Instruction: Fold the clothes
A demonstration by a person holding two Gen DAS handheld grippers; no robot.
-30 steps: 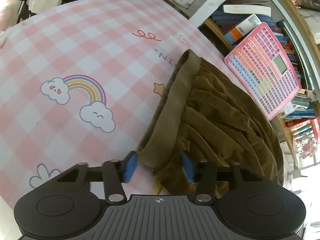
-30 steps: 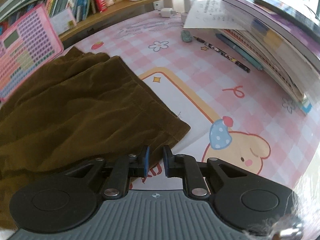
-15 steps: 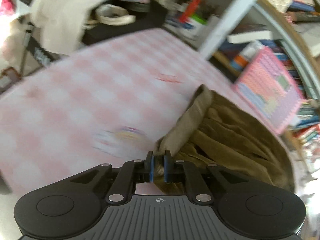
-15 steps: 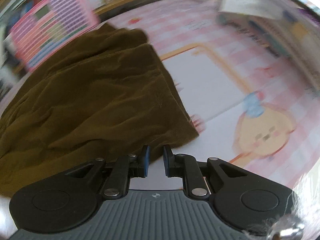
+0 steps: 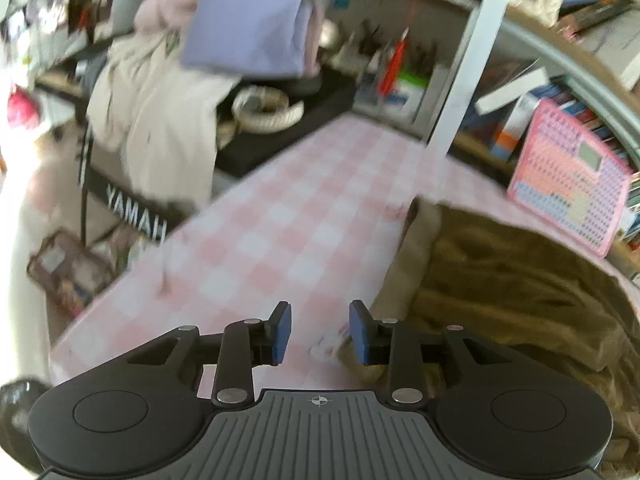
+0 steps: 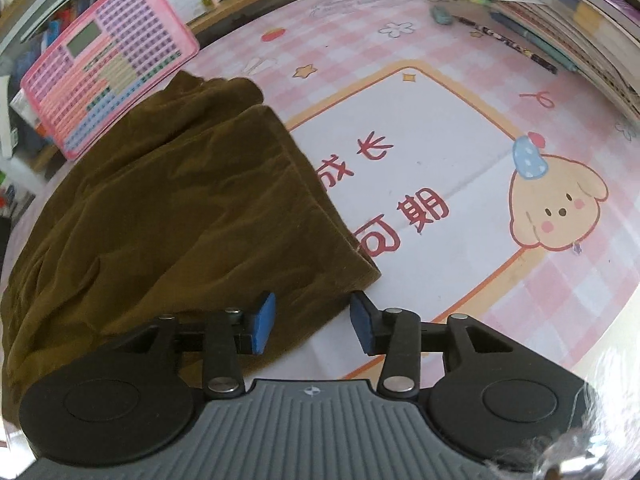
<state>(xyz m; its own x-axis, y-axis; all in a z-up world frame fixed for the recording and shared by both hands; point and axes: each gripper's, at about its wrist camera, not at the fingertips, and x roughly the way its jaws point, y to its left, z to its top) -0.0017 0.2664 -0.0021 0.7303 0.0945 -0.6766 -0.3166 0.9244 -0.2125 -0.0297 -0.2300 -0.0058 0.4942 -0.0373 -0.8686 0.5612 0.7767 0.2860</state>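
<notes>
A brown corduroy garment (image 6: 168, 216) lies folded on the pink checked table mat (image 6: 560, 296). In the left wrist view its lighter waistband (image 5: 404, 264) runs along its left edge, with gathered folds (image 5: 516, 292) to the right. My left gripper (image 5: 320, 332) is open and empty, just left of the waistband's near corner. My right gripper (image 6: 312, 322) is open, with the garment's near hem corner lying between and just ahead of the blue pads.
A pink keyboard-like toy (image 6: 108, 84) leans on the bookshelf behind the garment. Stacked books (image 6: 580, 28) and pens (image 6: 504, 42) line the mat's right side. A Yamaha keyboard stand (image 5: 132, 212) draped with clothes (image 5: 160, 120) stands beyond the table's left edge.
Both grippers have opened and let go of the garment. The left one shut on the waistband half a second ago, then released it and tilted up. The hem now lies flat.
</notes>
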